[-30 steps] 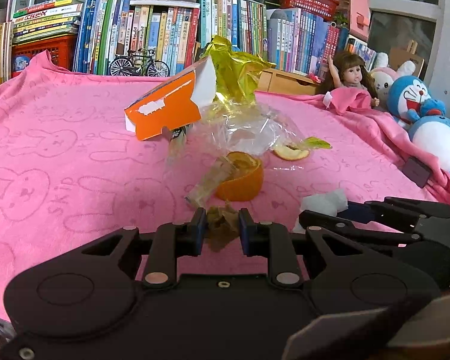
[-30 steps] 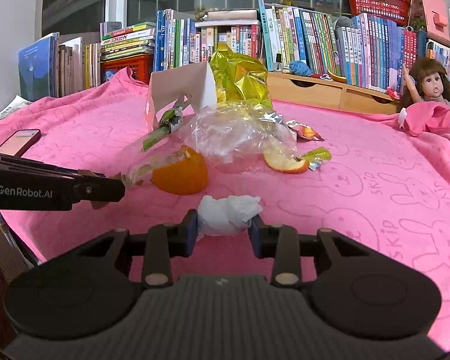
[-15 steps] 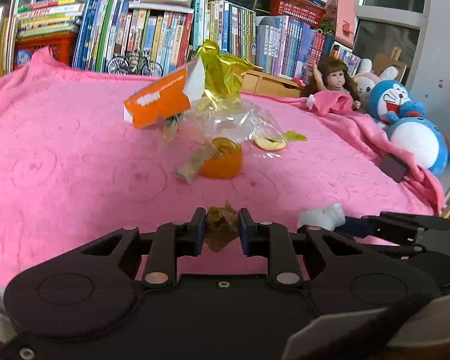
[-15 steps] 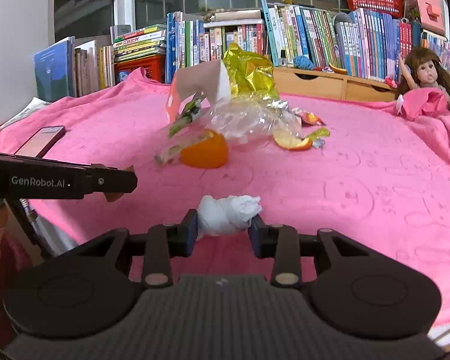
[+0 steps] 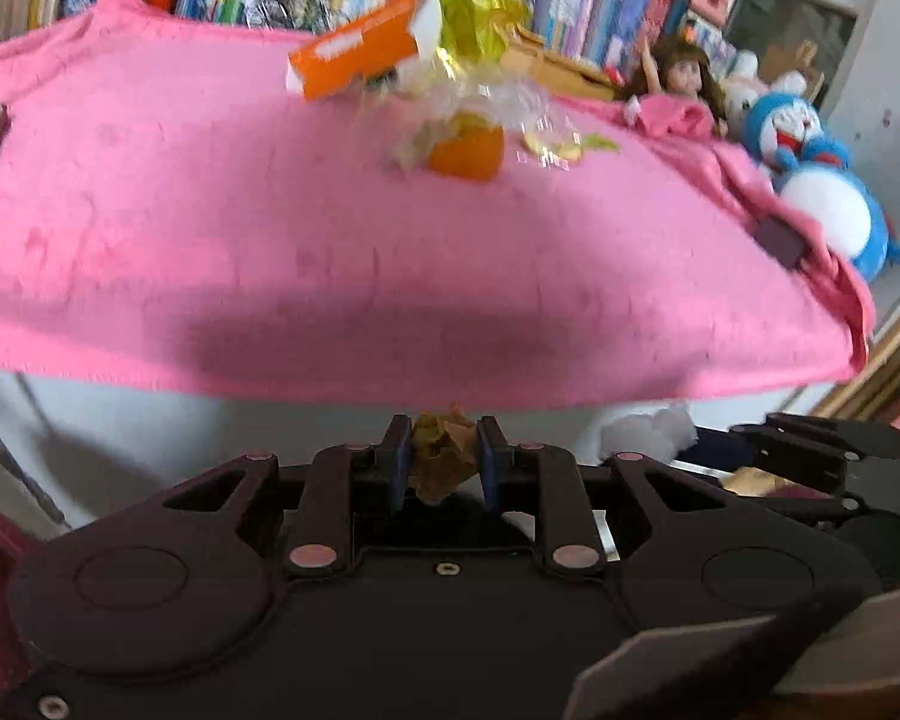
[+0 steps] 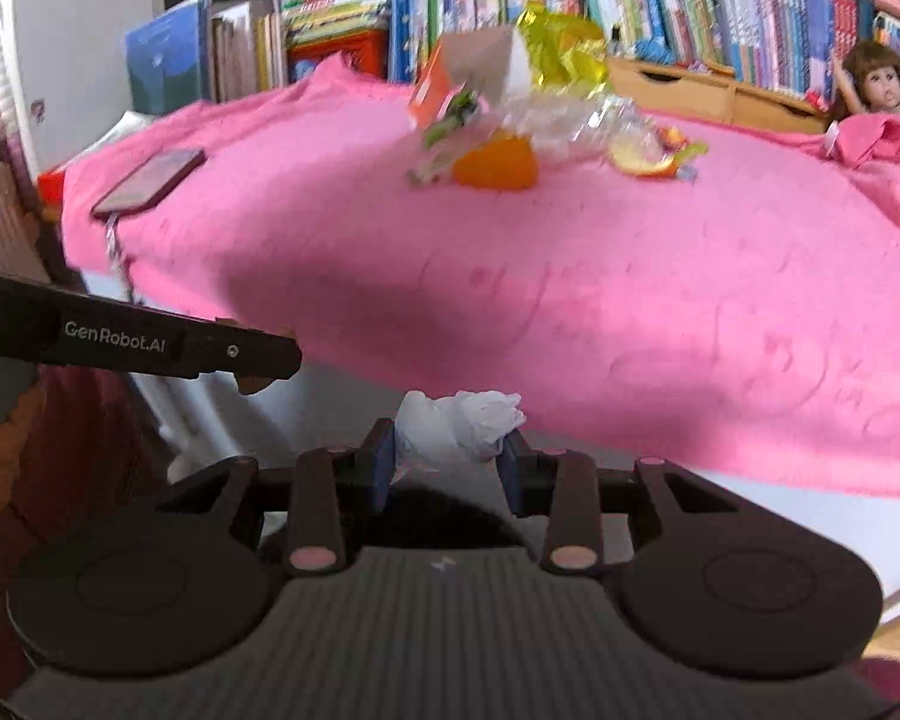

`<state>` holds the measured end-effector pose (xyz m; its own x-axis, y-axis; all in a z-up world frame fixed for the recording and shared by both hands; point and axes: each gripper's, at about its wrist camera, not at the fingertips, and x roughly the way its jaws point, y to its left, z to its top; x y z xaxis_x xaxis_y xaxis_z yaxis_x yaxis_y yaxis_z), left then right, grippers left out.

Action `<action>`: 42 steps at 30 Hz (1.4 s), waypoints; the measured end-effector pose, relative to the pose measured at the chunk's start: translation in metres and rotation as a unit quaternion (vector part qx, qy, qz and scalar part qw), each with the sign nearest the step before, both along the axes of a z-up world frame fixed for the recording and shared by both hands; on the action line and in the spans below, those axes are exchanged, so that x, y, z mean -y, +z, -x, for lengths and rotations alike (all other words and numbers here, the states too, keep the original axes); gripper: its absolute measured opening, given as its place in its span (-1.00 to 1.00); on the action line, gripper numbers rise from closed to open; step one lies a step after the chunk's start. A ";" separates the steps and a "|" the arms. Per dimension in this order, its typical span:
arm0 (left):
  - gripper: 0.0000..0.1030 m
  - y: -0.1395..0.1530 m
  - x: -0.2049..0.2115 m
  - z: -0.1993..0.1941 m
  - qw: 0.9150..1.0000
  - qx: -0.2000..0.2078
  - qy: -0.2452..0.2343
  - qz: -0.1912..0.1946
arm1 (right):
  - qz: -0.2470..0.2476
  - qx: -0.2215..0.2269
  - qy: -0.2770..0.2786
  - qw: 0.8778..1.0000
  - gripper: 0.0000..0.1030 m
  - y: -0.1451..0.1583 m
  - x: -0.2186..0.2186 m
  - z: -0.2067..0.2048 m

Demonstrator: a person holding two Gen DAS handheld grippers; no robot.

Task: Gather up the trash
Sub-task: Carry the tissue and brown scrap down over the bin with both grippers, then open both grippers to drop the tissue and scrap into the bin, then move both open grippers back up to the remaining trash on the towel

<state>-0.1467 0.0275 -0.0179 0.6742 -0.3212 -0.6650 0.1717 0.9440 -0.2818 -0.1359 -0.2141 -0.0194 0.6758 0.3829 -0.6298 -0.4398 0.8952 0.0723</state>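
Our left tool (image 5: 444, 461) is narrowly parted and clamped on a crumpled brown-yellow wrapper (image 5: 441, 456), which fills the gap between its 2 blue pads. Our right tool (image 6: 447, 468) stands wider, its pads pressed on a wad of white tissue (image 6: 459, 429). In the left view that tissue shows again at 3 o'clock of the wrapper, at the tip of the right tool.

Both tools sit off the near edge of the desk (image 5: 390, 264), which a pink cloth (image 6: 570, 276) covers.

Toward 12 o'clock, well apart from both tools, the rest of the trash lies in 1 cluster: an orange peel half (image 6: 498, 165), a clear plastic bag (image 6: 564, 120) behind it, a yellow foil wrapper (image 6: 564, 51) and an orange-and-white carton (image 5: 354, 54) tilted over them. A fruit slice (image 6: 642, 159) lies at 3 o'clock of the peel.

A phone (image 6: 150, 183) rests near the cloth's left edge. A doll (image 6: 876, 96) sits far right, and books (image 6: 750, 12) line the back.
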 end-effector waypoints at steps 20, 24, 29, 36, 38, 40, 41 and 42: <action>-0.40 -0.053 0.019 0.006 0.993 -0.099 -0.025 -0.058 | 0.013 -0.088 0.003 0.996 0.19 -0.054 0.003 0.002; -0.16 -0.050 0.021 0.002 0.993 -0.098 -0.021 -0.055 | 0.011 -0.087 0.002 0.996 0.30 -0.054 0.003 0.001; -0.06 -0.046 0.022 -0.001 0.994 -0.088 -0.016 -0.058 | 0.007 -0.081 -0.002 0.997 0.34 -0.050 0.005 0.000; 0.04 -0.024 0.018 -0.004 0.997 -0.056 -0.013 -0.060 | -0.001 -0.054 -0.003 0.999 0.36 -0.030 0.006 -0.002; 0.07 -0.014 0.016 -0.007 0.997 -0.039 -0.010 -0.058 | -0.004 -0.040 -0.002 0.999 0.37 -0.020 0.007 -0.004; 0.11 -0.003 0.016 -0.011 0.998 -0.020 -0.008 -0.056 | -0.006 -0.020 -0.003 1.000 0.39 -0.009 0.009 -0.007; 0.13 0.003 0.015 -0.014 0.998 -0.009 -0.007 -0.056 | -0.007 -0.011 -0.005 1.000 0.41 -0.003 0.011 -0.008; 0.17 0.008 0.015 -0.016 0.998 0.002 -0.005 -0.059 | -0.010 -0.001 -0.007 1.000 0.42 0.003 0.012 -0.011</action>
<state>-0.1302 0.0126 -0.0095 0.6743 -0.2483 -0.6955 0.1828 0.9686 -0.1686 -0.1248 -0.2260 -0.0163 0.6797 0.3852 -0.6242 -0.4267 0.8998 0.0907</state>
